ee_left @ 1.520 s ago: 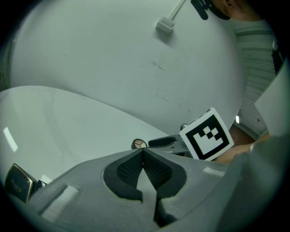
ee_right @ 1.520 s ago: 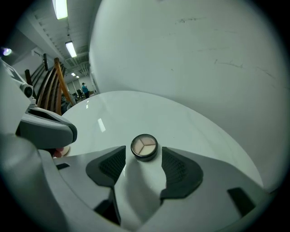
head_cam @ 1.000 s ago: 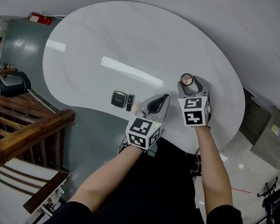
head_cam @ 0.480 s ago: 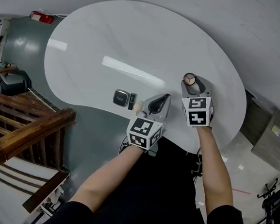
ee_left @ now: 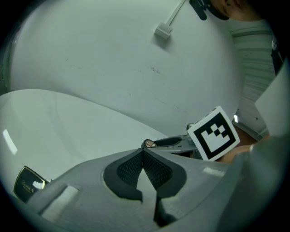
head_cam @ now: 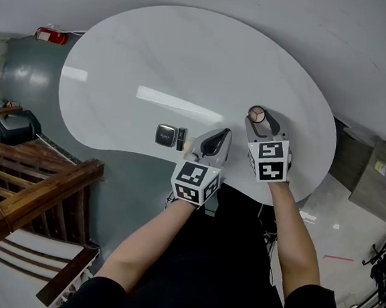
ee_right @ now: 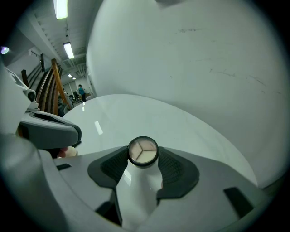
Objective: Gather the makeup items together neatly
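Note:
My right gripper [ee_right: 143,164] is shut on a small round makeup case [ee_right: 143,151] with a dark rim and a beige three-part face. The pads press on both its sides. In the head view the case [head_cam: 256,113] sits at the tip of that gripper [head_cam: 261,124], over the right part of the white table [head_cam: 187,62]. My left gripper [head_cam: 221,136] is shut with nothing between its pads [ee_left: 154,170]. Left of it, near the front edge, a dark square compact [head_cam: 166,135], a small black item [head_cam: 181,139] and a beige sponge [head_cam: 189,145] lie in a row.
The table's front edge [head_cam: 139,153] runs just below the row of items, with grey floor beyond. Wooden stair railings [head_cam: 36,183] stand at the lower left. A pale wall rises behind the table [ee_left: 136,59].
Both grippers stay almost where they were, the round case still between the right jaws. The whole view has shifted slightly.

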